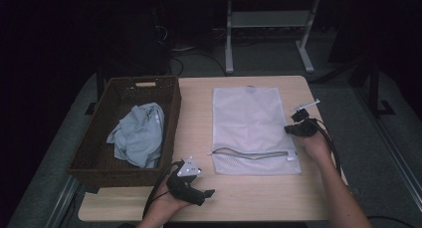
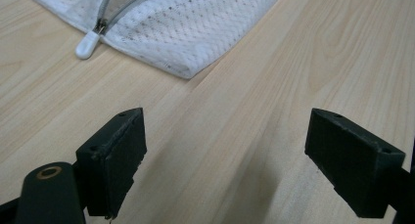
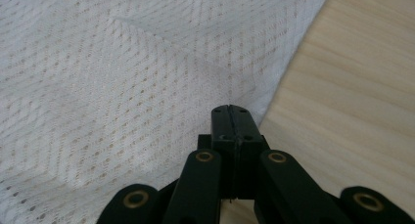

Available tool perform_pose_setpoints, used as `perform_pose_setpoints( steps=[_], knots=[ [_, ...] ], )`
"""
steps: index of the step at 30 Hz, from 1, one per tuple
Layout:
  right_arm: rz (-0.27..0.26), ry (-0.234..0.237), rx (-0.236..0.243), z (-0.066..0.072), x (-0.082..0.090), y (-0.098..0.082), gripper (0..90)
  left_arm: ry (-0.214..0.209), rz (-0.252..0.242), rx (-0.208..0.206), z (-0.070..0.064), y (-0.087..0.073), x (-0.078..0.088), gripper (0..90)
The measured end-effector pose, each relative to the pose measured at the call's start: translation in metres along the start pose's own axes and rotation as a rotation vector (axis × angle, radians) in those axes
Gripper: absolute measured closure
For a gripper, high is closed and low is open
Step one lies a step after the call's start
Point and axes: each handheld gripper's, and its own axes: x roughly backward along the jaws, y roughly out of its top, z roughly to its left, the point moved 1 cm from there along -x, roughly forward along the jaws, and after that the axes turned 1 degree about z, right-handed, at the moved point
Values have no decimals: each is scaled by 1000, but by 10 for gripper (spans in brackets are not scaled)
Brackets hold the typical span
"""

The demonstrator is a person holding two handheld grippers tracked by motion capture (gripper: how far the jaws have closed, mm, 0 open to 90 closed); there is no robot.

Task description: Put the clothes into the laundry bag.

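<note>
A white mesh laundry bag (image 1: 246,121) lies flat in the middle of the table, its grey zipper (image 1: 249,153) running along the near end. My right gripper (image 1: 291,130) sits at the bag's right edge. In the right gripper view its jaws (image 3: 230,111) are pressed together at the hem of the mesh bag (image 3: 122,87), which looks slightly raised there. My left gripper (image 1: 204,189) rests near the bag's front left corner, jaws wide apart. In the left gripper view it (image 2: 225,150) is over bare wood, short of the white zipper pull (image 2: 88,44).
A dark wicker basket (image 1: 144,80) stands at the table's left and holds a crumpled pale blue-grey cloth (image 1: 139,133). The wooden table (image 1: 249,198) has bare room in front of the bag. Behind the table the floor is dark, with white desk legs (image 1: 229,44).
</note>
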Motion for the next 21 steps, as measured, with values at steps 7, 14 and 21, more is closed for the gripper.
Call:
perform_pose_setpoints(
  steps=[7,14,21],
  knots=[
    [18,-20,1,-7,5,-4,895,-1,1,-3,-1,0,0,149],
    [28,-30,-31,-17,10,-11,895,-5,3,-2,0,0,-2,149],
    [37,-46,-40,-26,16,-17,895,-5,3,-2,0,1,-2,149]
  ],
)
